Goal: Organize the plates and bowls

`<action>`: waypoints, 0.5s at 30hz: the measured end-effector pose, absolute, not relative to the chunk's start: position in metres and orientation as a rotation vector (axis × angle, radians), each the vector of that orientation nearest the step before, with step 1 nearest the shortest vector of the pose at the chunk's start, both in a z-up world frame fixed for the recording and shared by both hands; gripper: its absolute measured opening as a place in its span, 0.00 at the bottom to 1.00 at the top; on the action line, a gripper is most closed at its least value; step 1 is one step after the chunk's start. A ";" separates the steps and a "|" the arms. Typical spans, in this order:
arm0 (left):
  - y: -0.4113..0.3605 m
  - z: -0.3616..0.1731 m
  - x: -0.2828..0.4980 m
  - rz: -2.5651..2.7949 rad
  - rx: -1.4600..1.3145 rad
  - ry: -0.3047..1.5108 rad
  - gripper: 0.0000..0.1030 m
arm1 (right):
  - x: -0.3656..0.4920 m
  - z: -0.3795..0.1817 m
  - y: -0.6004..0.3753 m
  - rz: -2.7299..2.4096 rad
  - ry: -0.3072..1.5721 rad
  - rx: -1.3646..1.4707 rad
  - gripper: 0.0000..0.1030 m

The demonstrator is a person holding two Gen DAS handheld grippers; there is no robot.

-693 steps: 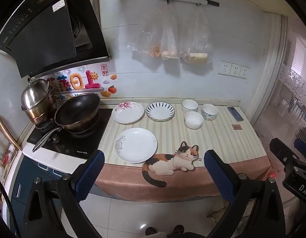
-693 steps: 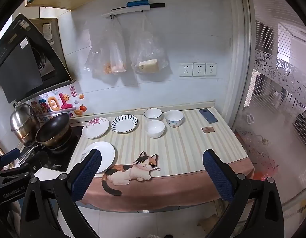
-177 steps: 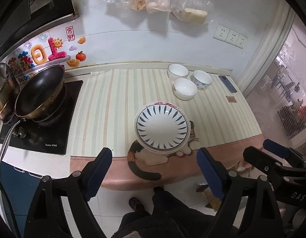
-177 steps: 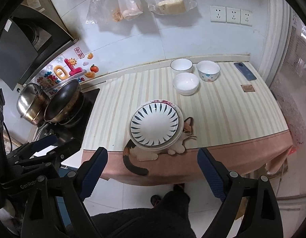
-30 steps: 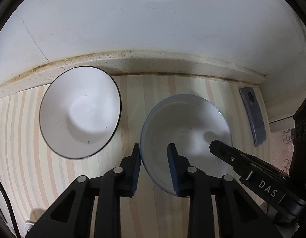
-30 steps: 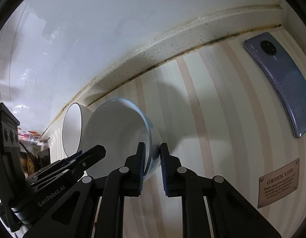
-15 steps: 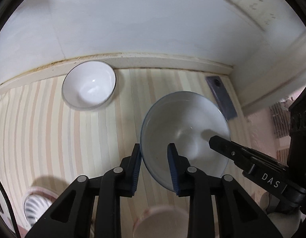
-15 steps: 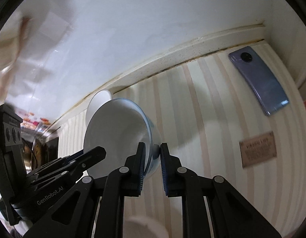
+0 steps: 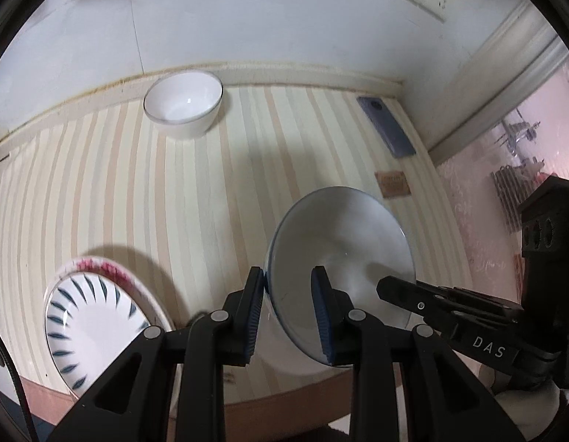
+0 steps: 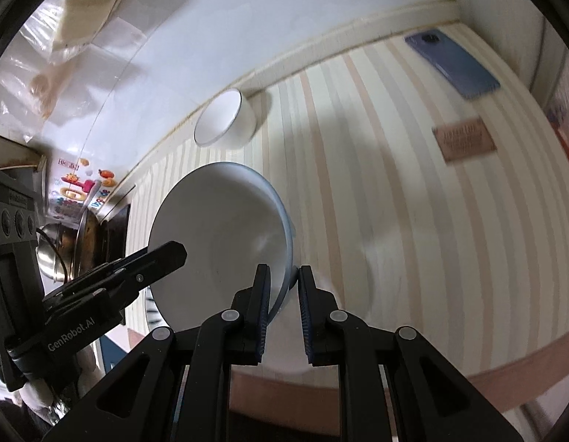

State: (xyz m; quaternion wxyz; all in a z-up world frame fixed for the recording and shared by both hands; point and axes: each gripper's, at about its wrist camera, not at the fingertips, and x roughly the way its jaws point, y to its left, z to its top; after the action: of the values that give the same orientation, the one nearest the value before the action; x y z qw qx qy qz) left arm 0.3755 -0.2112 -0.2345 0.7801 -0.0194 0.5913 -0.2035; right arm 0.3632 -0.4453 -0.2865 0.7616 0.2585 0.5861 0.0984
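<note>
Both grippers hold one blue-rimmed white bowl point(image 9: 343, 243) above the striped counter. My left gripper point(image 9: 288, 305) is shut on its left rim. My right gripper point(image 10: 282, 294) is shut on the opposite rim of the same bowl point(image 10: 218, 235); that gripper shows in the left wrist view point(image 9: 391, 289). Under the held bowl, part of another white bowl point(image 9: 284, 361) shows near the counter's front edge. A third white bowl point(image 9: 183, 105) stands at the back by the wall. The plate stack with the blue-striped plate on top point(image 9: 96, 331) lies at the front left.
A blue phone point(image 9: 385, 130) lies at the back right and a small brown card point(image 9: 393, 184) lies beside it. The counter's front edge point(image 10: 505, 364) runs below. A pot and pan point(image 10: 63, 243) stand on the stove at the far left.
Both grippers have carried the blue-rimmed bowl back from the wall toward the counter's front edge. The plate stack has come into the left wrist view.
</note>
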 end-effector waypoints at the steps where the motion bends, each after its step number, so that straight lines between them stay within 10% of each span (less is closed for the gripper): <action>1: -0.211 -0.240 0.373 -0.440 -0.032 1.292 0.23 | 0.359 -0.290 -0.444 0.214 1.283 0.567 0.16; 15: -0.216 -0.285 0.351 -0.439 0.073 1.388 0.23 | 0.337 -0.331 -0.433 0.183 1.360 0.534 0.16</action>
State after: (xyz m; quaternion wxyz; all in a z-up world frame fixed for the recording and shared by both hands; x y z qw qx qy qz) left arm 0.3511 -0.2156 -0.2849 0.7462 0.0332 0.6340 -0.2005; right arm 0.3370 -0.4326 -0.3313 0.7409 0.2436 0.6203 0.0834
